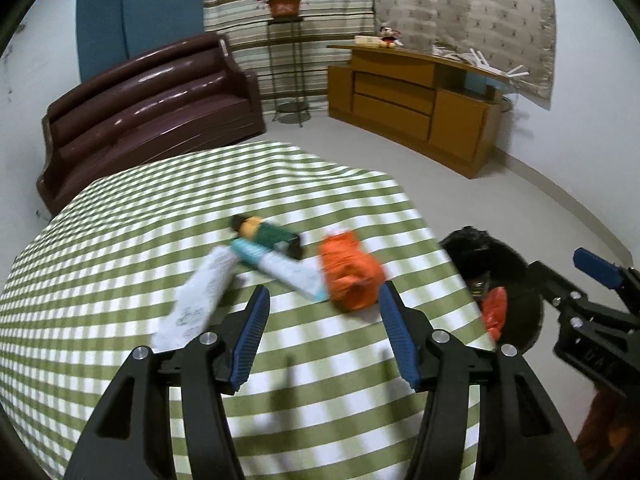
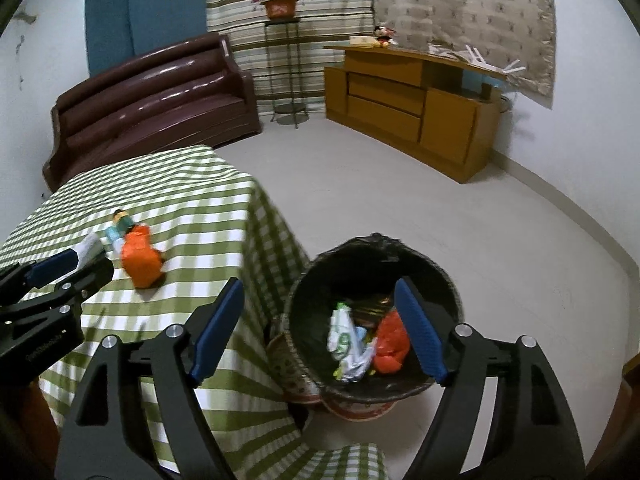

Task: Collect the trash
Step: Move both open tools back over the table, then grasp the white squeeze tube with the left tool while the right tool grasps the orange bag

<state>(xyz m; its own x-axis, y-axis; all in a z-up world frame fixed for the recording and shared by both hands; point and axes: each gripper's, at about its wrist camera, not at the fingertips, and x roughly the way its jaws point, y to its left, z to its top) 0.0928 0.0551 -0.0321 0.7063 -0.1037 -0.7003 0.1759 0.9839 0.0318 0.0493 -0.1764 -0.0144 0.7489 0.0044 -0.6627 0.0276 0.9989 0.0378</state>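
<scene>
Left gripper (image 1: 322, 324) gapes wide and empty near the orange wrapper (image 1: 351, 276), light and crinkly, best pinched mid-body; right gripper (image 2: 320, 328) hangs open, empty, over the bin (image 2: 448, 276).

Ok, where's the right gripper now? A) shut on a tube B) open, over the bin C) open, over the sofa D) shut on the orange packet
B: the right gripper has its jaws spread with nothing between them, over the bin beside the table; the orange packet lies on the tablecloth.
</scene>
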